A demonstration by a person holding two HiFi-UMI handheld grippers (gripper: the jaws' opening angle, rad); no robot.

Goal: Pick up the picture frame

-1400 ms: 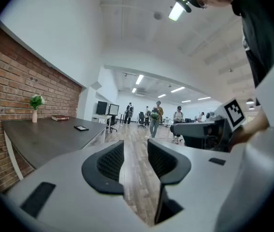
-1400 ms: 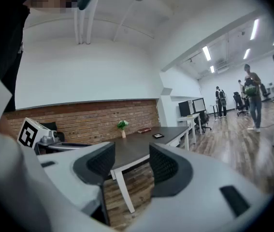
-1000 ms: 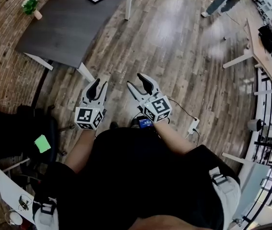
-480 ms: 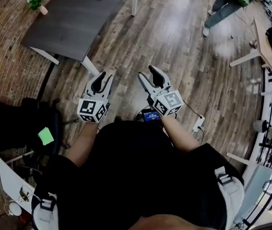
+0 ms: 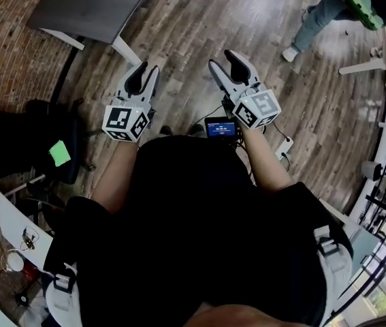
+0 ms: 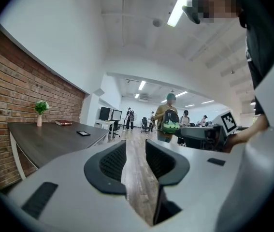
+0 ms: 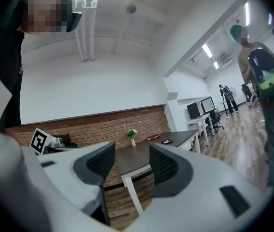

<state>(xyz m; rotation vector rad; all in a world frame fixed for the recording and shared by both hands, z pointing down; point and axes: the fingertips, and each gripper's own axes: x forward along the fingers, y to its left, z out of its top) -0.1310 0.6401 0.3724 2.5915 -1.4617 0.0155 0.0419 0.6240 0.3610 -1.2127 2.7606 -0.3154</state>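
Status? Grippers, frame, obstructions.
Left gripper open, empty; right gripper open, empty. Picture frame flat on dark table, well ahead, untouched. Plant and book wall-side, apart from frame.

Table (image 6: 50, 141): dark flat top on white legs, standing along a brick wall (image 6: 11, 86). Lying on it:
- small green plant (image 6: 40, 111) in a pale vase, upright, at the wall side
- book (image 6: 64, 123), flat
- picture frame (image 6: 83, 133), flat, near the aisle edge

All three are well apart. The table stands on a wood-plank floor (image 5: 199, 39).
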